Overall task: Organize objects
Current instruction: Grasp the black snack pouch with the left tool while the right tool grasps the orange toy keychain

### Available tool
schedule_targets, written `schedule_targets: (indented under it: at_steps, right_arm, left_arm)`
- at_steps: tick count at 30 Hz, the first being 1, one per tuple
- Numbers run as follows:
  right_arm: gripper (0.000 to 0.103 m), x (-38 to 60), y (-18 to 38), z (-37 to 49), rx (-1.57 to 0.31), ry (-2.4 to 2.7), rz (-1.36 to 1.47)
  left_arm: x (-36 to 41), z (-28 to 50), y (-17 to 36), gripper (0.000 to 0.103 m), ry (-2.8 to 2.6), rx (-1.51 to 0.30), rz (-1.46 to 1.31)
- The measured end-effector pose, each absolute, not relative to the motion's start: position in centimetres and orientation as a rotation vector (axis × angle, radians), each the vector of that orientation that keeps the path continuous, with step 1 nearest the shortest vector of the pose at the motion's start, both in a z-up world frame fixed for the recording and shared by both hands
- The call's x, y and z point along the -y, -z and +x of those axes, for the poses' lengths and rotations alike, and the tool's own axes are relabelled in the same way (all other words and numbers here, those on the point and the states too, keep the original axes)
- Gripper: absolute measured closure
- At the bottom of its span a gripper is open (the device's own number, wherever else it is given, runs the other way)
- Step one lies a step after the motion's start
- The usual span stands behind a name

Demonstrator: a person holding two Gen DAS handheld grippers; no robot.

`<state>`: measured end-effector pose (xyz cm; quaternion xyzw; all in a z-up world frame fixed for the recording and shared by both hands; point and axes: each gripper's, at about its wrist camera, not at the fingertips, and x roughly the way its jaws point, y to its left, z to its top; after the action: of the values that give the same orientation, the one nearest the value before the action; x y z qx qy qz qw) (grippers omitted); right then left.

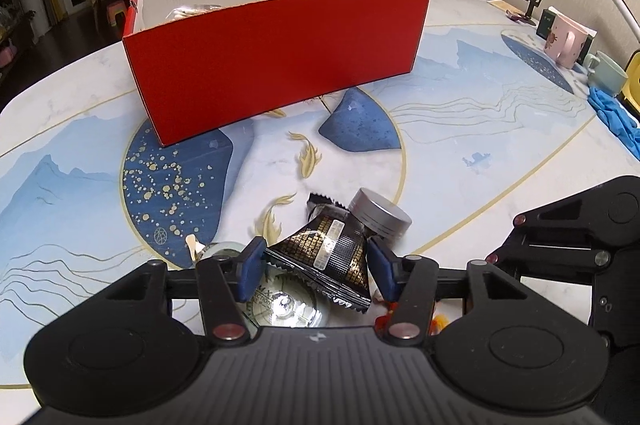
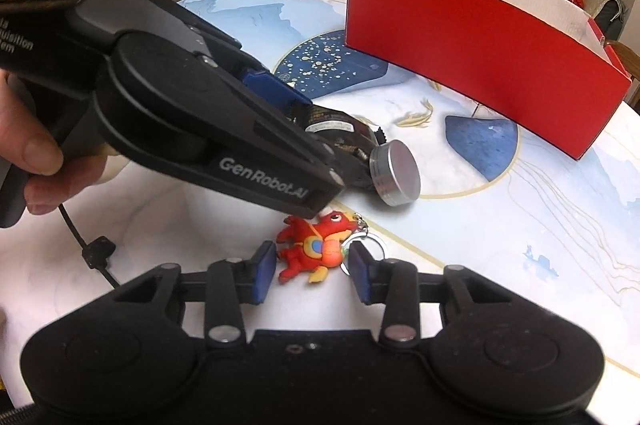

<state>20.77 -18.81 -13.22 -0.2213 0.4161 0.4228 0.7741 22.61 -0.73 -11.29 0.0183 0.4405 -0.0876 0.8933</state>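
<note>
My left gripper (image 1: pixel 316 259) is open, its blue pads either side of a black and gold foil sachet (image 1: pixel 326 251) that lies over a glass disc (image 1: pixel 286 305). A silver round tin (image 1: pixel 380 213) lies just beyond the sachet. In the right wrist view the left gripper (image 2: pixel 304 129) reaches over the sachet (image 2: pixel 340 137) next to the tin (image 2: pixel 396 167). My right gripper (image 2: pixel 312 267) is open around a red dragon keychain (image 2: pixel 316 245) on the table. A red box (image 1: pixel 276 61) with a white inside stands further back; it also shows in the right wrist view (image 2: pixel 476 37).
The table (image 1: pixel 480 129) has a blue and white painted top. Mugs (image 1: pixel 564 41) and a blue cloth (image 1: pixel 616 113) sit at its right edge. Something pale lies inside the red box at its left. My right gripper's body (image 1: pixel 576 237) shows at the right of the left wrist view.
</note>
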Motion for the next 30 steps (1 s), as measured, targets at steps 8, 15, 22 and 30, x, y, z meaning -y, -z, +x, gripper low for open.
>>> schedule_targets:
  at_steps: [8,15,22,30]
  right_arm:
    - [0.066,19.7,12.6,20.7,-0.898,-0.908,-0.461]
    - [0.066,21.5,11.7,21.2,-0.925,-0.881,-0.395]
    - [0.066,23.4,9.9,22.1,-0.948,-0.845,-0.277]
    - [0.066,25.3,6.7,22.9,-0.921,-0.831,-0.18]
  left_arm:
    - [0.3,22.0,10.5,0.055,0.141,-0.918,-0.021]
    - [-0.7,20.8,9.6,0.056,0.114,-0.927,-0.121]
    - [-1.8,19.1,8.6,0.056,0.094,-0.921,-0.251]
    - [-1.6,18.3,6.7,0.056,0.09,-0.898,-0.272]
